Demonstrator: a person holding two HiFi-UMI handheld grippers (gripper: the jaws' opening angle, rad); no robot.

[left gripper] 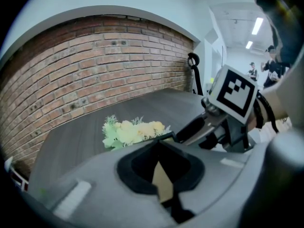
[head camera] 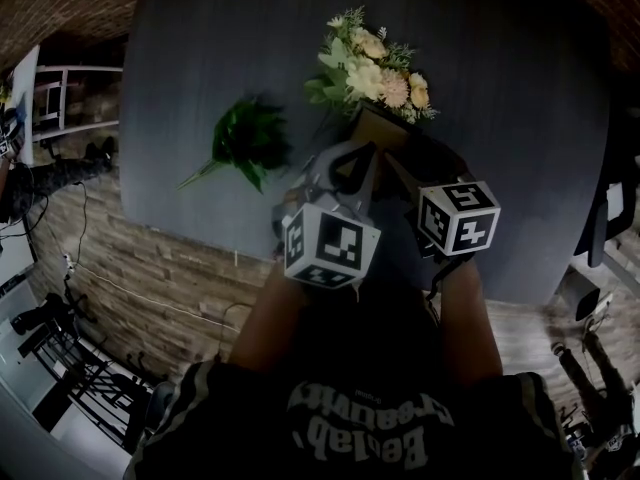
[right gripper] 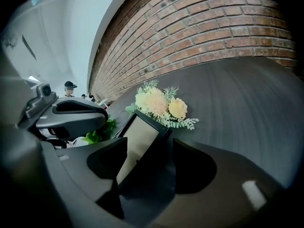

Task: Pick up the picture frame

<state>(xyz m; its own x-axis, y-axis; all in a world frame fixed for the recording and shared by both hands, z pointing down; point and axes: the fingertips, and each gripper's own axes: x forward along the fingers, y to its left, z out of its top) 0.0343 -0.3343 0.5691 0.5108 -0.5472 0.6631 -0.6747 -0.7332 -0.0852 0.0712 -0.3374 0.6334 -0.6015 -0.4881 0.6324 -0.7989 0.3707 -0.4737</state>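
On the dark grey wood-grain table (head camera: 190, 78), towards its near edge: a black-edged rectangular picture frame with a tan panel (head camera: 376, 126), standing on edge and tilted. It sits just in front of a cream-and-peach artificial flower bunch (head camera: 372, 68).

Tools:
- Left gripper (head camera: 358, 153): jaws drawn narrow, apparently pinching one edge of the picture frame.
- Right gripper (right gripper: 149, 142): jaws spread wide, with the frame's upper corner between them and neither pad pressing.

Handling, as judged:
- Set the right pads flat on the black border, not on the panel.
- Close them squarely, opposite the left grip.
- Raise both grippers in step so the frame does not twist.
- Lift upward first, then draw it towards the person.

Clearance:
- Flower bunch: close behind the frame's top, so any forward push would likely crush the blooms.
- Green leafy sprig (head camera: 250, 138): to the left, apart.
- Bare tabletop: lies to the right and beyond.
- Table's near edge: just below the grippers.
- Red brick wall (left gripper: 95, 70): past the far edge, well apart.
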